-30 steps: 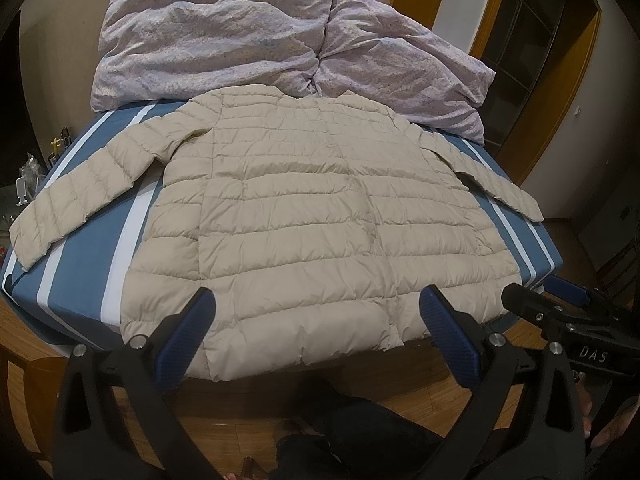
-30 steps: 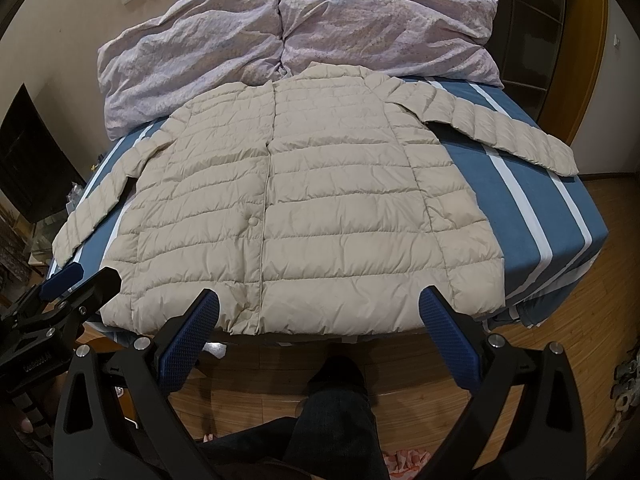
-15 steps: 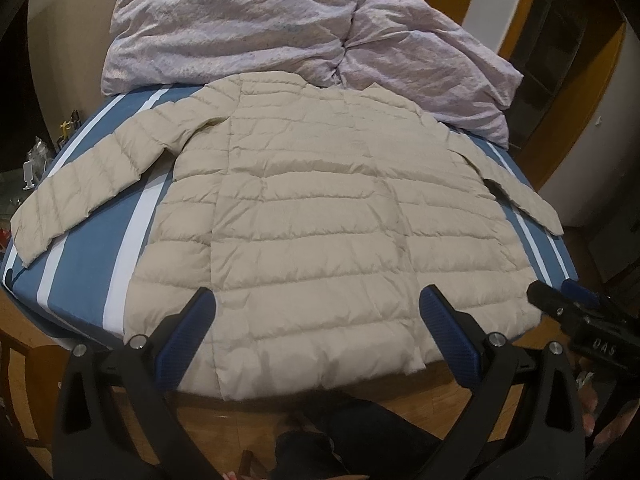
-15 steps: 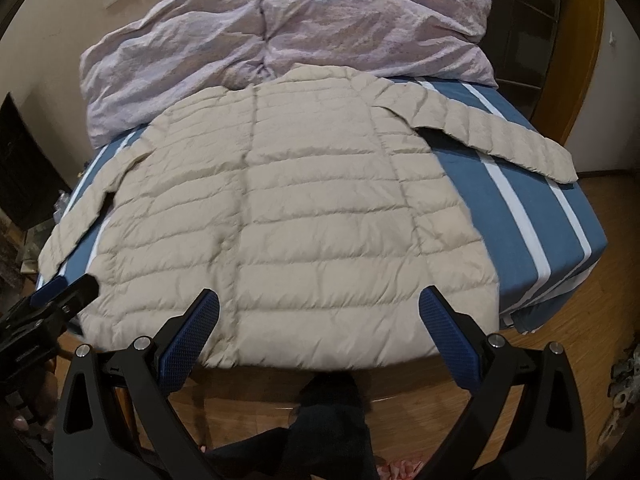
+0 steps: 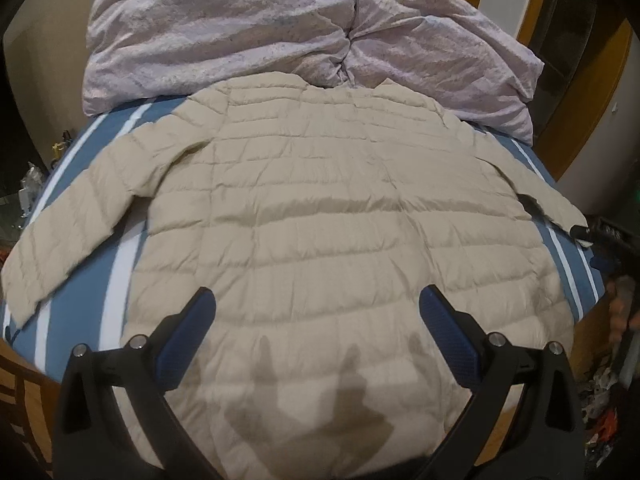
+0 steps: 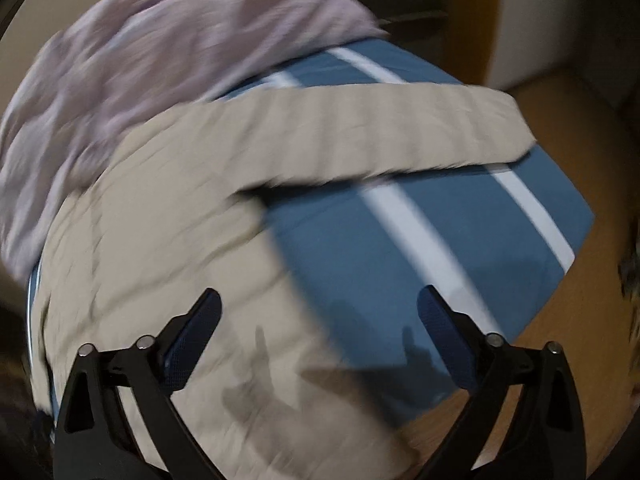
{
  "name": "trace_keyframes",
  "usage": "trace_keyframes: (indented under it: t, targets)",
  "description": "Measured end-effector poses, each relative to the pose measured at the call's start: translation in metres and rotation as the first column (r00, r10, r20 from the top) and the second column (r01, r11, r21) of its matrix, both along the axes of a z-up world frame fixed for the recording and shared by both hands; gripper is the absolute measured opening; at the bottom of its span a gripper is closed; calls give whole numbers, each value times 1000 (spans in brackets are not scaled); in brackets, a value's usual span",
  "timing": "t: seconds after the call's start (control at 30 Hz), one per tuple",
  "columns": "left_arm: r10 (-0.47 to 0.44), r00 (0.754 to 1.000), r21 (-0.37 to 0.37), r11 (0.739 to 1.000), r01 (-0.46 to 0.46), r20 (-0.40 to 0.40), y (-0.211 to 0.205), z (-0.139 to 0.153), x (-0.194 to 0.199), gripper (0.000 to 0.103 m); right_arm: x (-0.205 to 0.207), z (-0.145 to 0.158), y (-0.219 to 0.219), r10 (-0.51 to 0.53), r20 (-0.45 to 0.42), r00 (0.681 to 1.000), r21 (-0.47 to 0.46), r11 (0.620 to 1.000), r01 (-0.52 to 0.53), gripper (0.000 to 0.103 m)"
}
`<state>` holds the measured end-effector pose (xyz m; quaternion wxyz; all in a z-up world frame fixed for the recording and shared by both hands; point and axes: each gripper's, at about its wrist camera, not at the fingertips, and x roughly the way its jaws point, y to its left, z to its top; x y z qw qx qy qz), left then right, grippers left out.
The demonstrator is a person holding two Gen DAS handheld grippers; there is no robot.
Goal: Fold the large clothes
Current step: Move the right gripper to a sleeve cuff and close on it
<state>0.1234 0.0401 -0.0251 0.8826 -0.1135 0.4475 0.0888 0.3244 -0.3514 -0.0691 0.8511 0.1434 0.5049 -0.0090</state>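
A beige quilted puffer jacket (image 5: 320, 220) lies flat on the bed with both sleeves spread out. My left gripper (image 5: 316, 316) is open and empty, hovering over the jacket's lower hem area. My right gripper (image 6: 318, 316) is open and empty above the jacket's right side (image 6: 168, 240), facing the right sleeve (image 6: 360, 136), which stretches across the blue sheet. The right wrist view is blurred by motion. The left sleeve (image 5: 68, 224) reaches the bed's left edge.
The bed has a blue sheet with white stripes (image 5: 92, 280), also visible in the right wrist view (image 6: 440, 240). A crumpled lilac duvet (image 5: 280, 28) is piled at the head. Wooden floor (image 6: 580, 340) lies to the right; a wooden door frame (image 5: 580, 92) stands behind.
Both grippers moved forward over the bed. The right gripper swung right toward the right sleeve, blurring its view. Both stay open.
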Motion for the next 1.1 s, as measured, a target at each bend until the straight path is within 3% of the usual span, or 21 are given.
trace_keyframes:
  t: [0.13,0.23,0.47,0.57,0.67,0.77,0.93,1.1]
  targets:
    - [12,999,3,1000,-12,-41,5,-10,20,101,45,-20,-58,-155,-64,986,66,985,159,79]
    - [29,996,2,1000,-29,-80,9,-18,32,101,65,-31,-96,-265,-85,961,105,956,273,73]
    - [64,991,30,998,-61,-119,18,-29,52,101,76,-56,-171,-517,-146,843,189,822,537,66]
    - [77,989,48,996,-71,-123,20,-30,58,101,81,-63,-184,-554,-153,818,187,797,575,65]
    - [79,988,52,996,-72,-136,22,-33,65,101,86,-66,-190,-566,-138,813,178,793,583,61]
    - [77,988,60,996,-69,-137,21,-34,69,101,87,-65,-191,-564,-123,817,182,796,577,51]
    - [93,987,102,992,-80,-131,20,-36,73,101,89,-65,-191,-541,-93,836,182,816,549,25]
    - [119,985,104,989,-106,-128,27,-38,72,101,96,-57,-181,-512,-39,858,146,847,511,9]
